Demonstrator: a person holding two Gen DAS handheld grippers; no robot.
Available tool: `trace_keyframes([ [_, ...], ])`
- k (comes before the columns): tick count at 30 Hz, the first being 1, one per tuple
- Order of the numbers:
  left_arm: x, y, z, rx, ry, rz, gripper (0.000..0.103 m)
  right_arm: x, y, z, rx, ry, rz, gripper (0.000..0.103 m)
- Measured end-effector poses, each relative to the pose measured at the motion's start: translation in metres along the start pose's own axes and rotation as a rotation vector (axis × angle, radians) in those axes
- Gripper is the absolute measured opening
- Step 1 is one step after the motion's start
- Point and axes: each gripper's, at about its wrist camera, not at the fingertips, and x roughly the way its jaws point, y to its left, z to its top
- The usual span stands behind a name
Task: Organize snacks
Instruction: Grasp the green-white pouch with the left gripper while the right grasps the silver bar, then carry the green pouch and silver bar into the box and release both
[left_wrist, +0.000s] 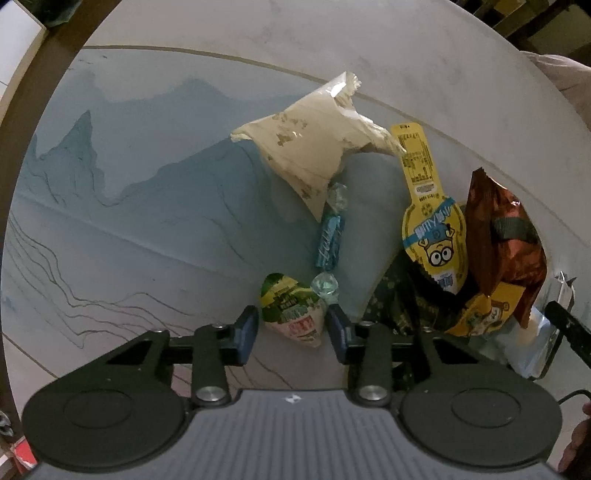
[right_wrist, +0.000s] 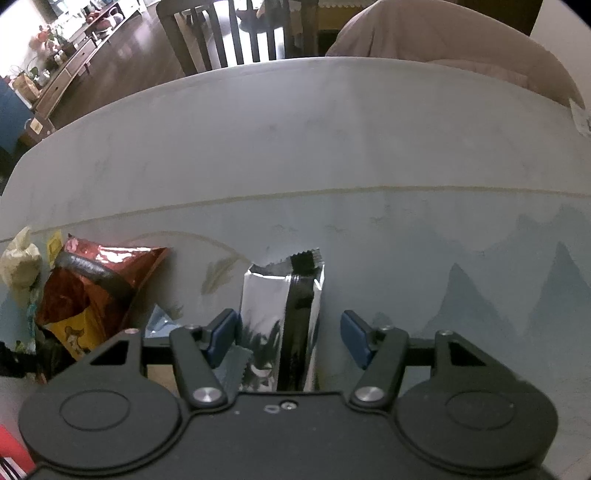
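In the left wrist view my left gripper (left_wrist: 291, 326) is shut on a small green and white snack packet (left_wrist: 291, 312), its blue pads touching both sides. Beyond it lie a blue wrapped candy (left_wrist: 330, 242), a cream bag (left_wrist: 310, 144), a yellow cartoon pack (left_wrist: 436, 236) and a red-brown foil bag (left_wrist: 506, 243). In the right wrist view my right gripper (right_wrist: 288, 338) is open around a silver pouch with a black stripe (right_wrist: 284, 317), the left pad near it, the right pad apart. The red-brown foil bag (right_wrist: 96, 280) lies to its left.
The snacks lie on a blue-grey mat with a mountain print (left_wrist: 147, 221) on a pale table (right_wrist: 258, 129). A dark chair (right_wrist: 236, 33) and a beige cushion (right_wrist: 461, 44) stand past the far edge. The other gripper's black finger (left_wrist: 569, 325) shows at right.
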Motion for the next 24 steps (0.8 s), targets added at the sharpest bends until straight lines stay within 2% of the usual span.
trace_keyframes([
  [5,0.002,0.002,-0.002,0.003,-0.008,-0.010,0.035,0.003,0.004,-0.002,-0.003,-0.011,-0.021,0.050],
  [15,0.001,0.006,-0.003,-0.008,-0.020,-0.024,0.034,0.008,0.009,0.010,0.026,0.010,-0.026,0.050],
  [18,0.002,0.008,-0.003,-0.015,-0.024,-0.029,0.034,0.010,0.019,0.006,-0.017,-0.005,-0.064,0.049],
  [19,0.002,0.008,-0.004,-0.016,-0.028,-0.030,0.034,0.010,0.020,0.005,-0.029,-0.017,-0.074,0.044],
  [20,0.001,0.009,-0.004,-0.018,-0.034,-0.036,0.034,0.009,0.023,0.001,-0.032,-0.023,-0.076,0.044],
  [24,-0.003,0.015,-0.008,-0.035,-0.064,-0.064,0.034,0.002,0.007,-0.003,0.012,-0.063,-0.071,0.043],
])
